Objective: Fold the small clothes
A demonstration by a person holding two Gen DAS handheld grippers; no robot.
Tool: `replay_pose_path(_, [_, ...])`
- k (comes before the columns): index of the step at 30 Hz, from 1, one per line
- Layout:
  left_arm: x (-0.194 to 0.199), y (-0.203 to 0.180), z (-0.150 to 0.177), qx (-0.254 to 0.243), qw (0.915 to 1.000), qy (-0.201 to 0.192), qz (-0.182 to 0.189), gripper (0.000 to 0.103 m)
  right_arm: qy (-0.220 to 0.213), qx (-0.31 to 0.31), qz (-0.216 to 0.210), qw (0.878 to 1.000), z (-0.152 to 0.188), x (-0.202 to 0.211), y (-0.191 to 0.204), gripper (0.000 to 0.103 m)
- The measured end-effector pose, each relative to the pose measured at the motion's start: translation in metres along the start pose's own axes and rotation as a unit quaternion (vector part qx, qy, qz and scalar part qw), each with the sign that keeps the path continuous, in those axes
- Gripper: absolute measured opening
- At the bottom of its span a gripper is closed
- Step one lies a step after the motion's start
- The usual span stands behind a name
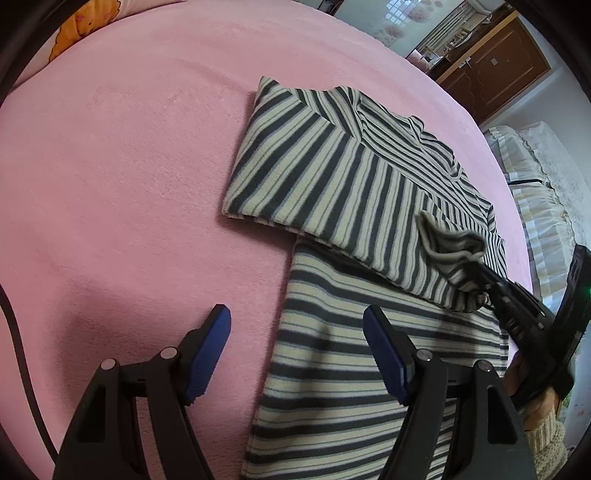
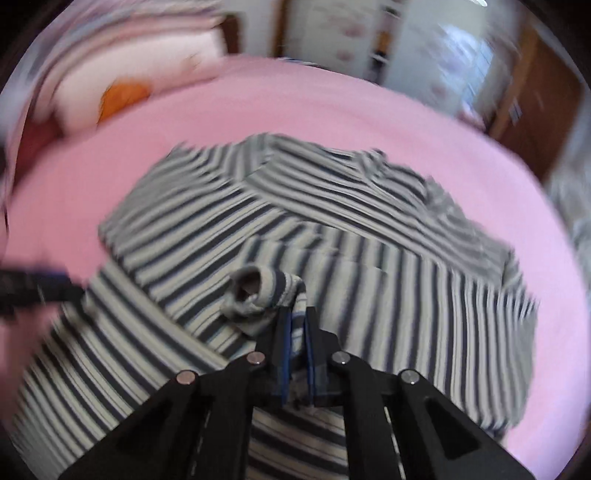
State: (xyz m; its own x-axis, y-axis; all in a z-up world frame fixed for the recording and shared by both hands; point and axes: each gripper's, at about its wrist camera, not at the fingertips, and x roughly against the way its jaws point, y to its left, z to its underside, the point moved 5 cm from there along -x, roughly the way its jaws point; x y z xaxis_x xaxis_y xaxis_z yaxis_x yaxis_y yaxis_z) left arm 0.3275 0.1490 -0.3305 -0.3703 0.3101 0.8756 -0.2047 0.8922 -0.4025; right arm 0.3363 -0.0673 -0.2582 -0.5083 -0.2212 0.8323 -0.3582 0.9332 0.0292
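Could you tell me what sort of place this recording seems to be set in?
Most likely a home bedroom: the striped garment lies on a bed under a pink blanket, a cartoon-print pillow sits at its head, and wooden doors stand behind.

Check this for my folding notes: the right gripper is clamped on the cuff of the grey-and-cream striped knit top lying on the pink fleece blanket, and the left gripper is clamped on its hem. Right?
Not quite. The left gripper is open, holding nothing, as the left wrist view shows. The right gripper is indeed clamped on the cuff of the striped knit top on the pink fleece blanket.
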Motion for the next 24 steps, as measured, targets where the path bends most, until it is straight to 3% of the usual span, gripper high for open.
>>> replay_pose_path(4, [-0.004,-0.002,0.001,0.001,1.0,0.004,0.001,0.073,0.018,-0.088,-0.011,0.996,0.016,0.001,-0.043,0.006])
replay_pose_path(7, [-0.006,-0.004,0.001,-0.001,1.0,0.005,0.001,0.073,0.026,-0.088,-0.019,0.996,0.025,0.001,-0.049,0.008])
replay_pose_path(11, [-0.008,-0.005,0.0,-0.002,1.0,0.009,-0.002,0.073,0.022,-0.054,-0.027,0.998,0.019,0.002,-0.04,0.011])
replay_pose_path(16, [-0.009,-0.005,0.0,-0.002,0.9999,0.011,-0.003,0.073,0.015,-0.017,-0.035,0.999,0.004,0.0,-0.028,0.041])
replay_pose_path(24, [-0.01,-0.006,0.0,-0.003,0.9999,0.014,-0.002,0.073,0.012,0.1,0.01,0.995,-0.008,-0.003,-0.012,0.045])
